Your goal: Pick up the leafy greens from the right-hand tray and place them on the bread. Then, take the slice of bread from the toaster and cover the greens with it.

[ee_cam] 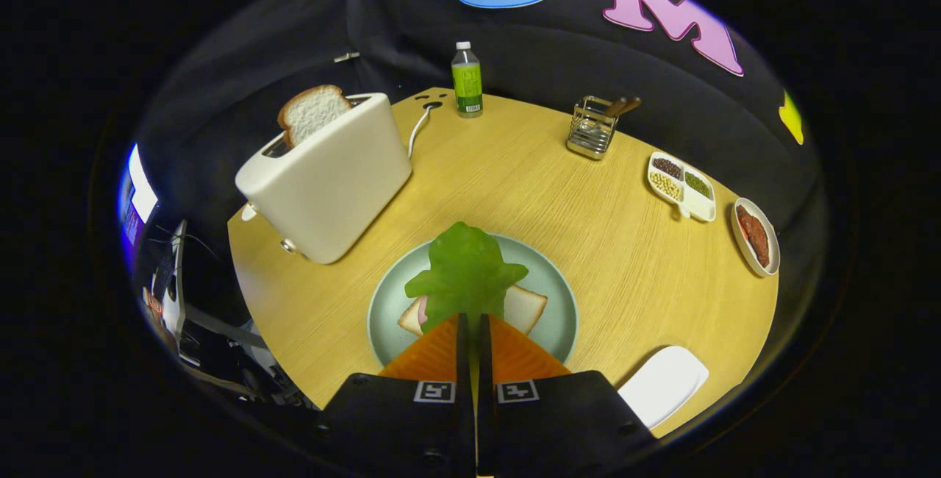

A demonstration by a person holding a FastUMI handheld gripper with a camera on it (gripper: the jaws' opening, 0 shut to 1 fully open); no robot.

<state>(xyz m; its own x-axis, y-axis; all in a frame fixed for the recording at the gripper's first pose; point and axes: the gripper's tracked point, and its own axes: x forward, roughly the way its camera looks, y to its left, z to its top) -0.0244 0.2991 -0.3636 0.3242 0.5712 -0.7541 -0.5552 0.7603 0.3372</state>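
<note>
My gripper [473, 318] is shut on the near edge of the leafy greens [467, 272], a flat green leaf that sticks out ahead of the fingers. The leaf hangs over a slice of bread [526, 307] lying on a pale green plate [559, 294]; something pink peeks out at the bread's left side. I cannot tell whether the leaf touches the bread. Beyond the plate to the left stands a white toaster [327, 176] with a slice of bread [312, 112] poking up from its slot.
An empty white tray [665, 382] lies to the right of the fingers. Further right are a small dish with something red [755, 237] and a divided dish of beans [681, 185]. At the back stand a green-labelled bottle [467, 81] and a wire utensil holder [594, 129].
</note>
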